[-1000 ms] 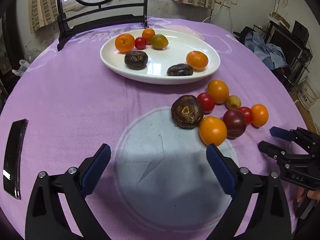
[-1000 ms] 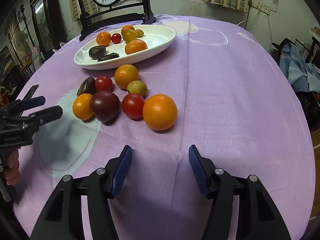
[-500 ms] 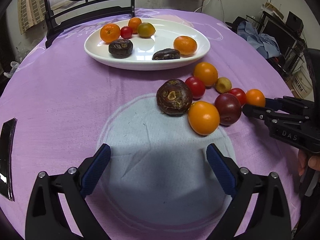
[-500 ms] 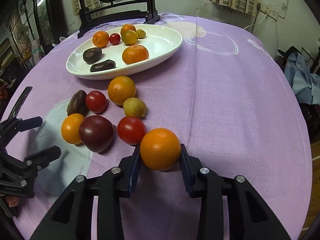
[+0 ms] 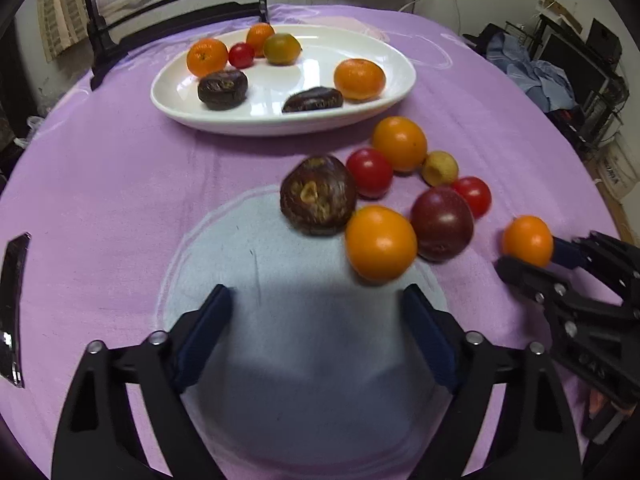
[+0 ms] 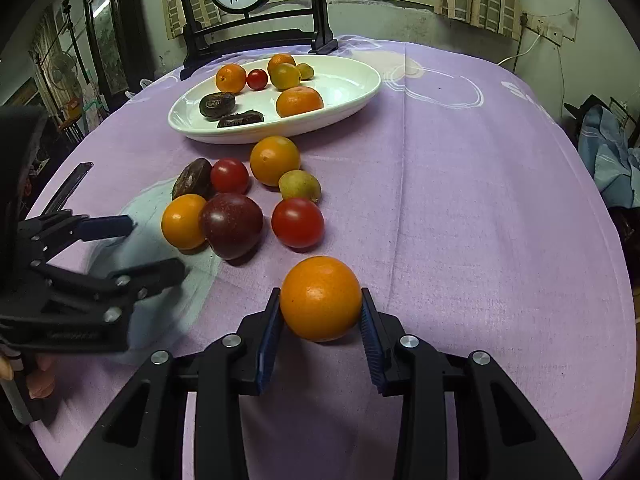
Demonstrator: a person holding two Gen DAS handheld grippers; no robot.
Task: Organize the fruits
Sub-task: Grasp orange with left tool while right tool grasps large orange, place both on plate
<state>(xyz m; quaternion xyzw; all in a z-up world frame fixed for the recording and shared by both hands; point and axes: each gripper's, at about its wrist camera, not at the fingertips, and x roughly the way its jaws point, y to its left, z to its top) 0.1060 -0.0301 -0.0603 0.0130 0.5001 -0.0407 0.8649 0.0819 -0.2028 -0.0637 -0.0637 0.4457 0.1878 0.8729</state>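
The right tongs (image 6: 321,326) are clenching an orange (image 6: 321,298) between their blue pads, the fruit sitting low over the purple-clothed counter (image 6: 460,208), apart from the other loose fruit. The left tongs (image 5: 316,332) are closing with nothing between their pads, hovering over a pale blue patch of the cloth (image 5: 304,344). Just beyond them a cluster of fruit is lying on the cloth: an orange one (image 5: 380,243) touching a dark purple one (image 5: 442,223), a wrinkled brown one (image 5: 318,195), two red tomatoes (image 5: 369,173), a small yellow-green fruit (image 5: 440,168) and another orange one (image 5: 399,143). Farther back a white oval plate (image 5: 400,80) is carrying three oranges, a tomato, a greenish fruit and two dark wrinkled ones. A black framed stand (image 6: 256,28) is standing at the far edge.
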